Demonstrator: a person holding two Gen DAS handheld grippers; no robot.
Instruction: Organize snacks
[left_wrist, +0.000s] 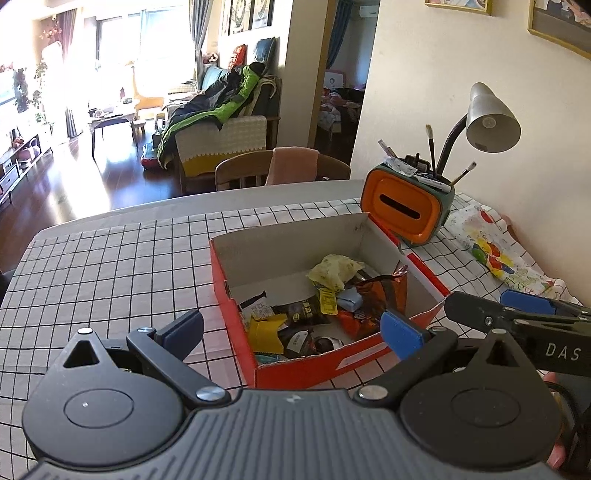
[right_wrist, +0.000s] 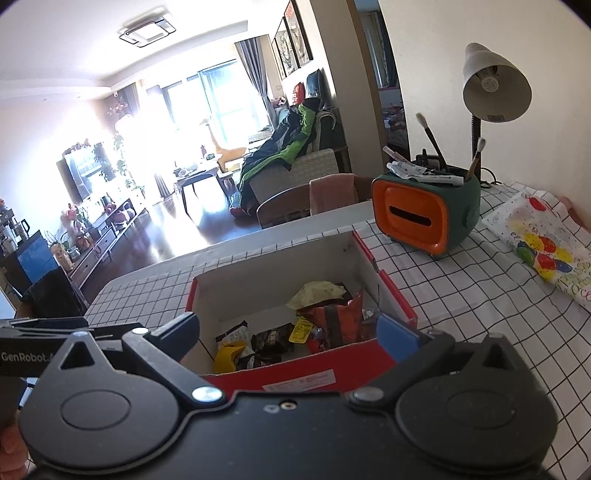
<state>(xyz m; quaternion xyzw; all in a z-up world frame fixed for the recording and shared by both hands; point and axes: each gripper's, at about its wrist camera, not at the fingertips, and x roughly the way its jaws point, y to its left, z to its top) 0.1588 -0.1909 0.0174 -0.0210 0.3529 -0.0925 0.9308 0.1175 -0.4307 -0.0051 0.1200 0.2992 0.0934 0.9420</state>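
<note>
We held both claws above the near edge of the red box (left_wrist: 295, 369), which stood on the worktop (left_wrist: 110, 258) w/ its checked cloth. The left claw (left_wrist: 291, 332) was spread wide and held nothing; its two blue pads stood on either side of the box's near corner. The right claw (right_wrist: 288, 332) was also wide and empty, and its pads framed the box's front wall. In the left wrist view we saw the right claw enter from the right edge, just beside the box. The snacks lay inside the box, mostly toward its near-right part: a yellow crumpled wrapper (left_wrist: 334, 271) on top, an orange-brown foil bag (left_wrist: 373, 299) under it, a dark packet (left_wrist: 303, 314), a small yellow packet (left_wrist: 264, 334) near the front wall, and a pale blue piece (left_wrist: 349, 298). The far-left part of the box floor was bare. Behind the box, at its far-right corner, stood an orange and green holder (left_wrist: 406, 210) w/ brushes in it, and a grey desk lamp (left_wrist: 491, 122) leaned over it. A printed bag w/ coloured balloons (left_wrist: 495, 254) lay on the cloth to the right, apart from the box.
</note>
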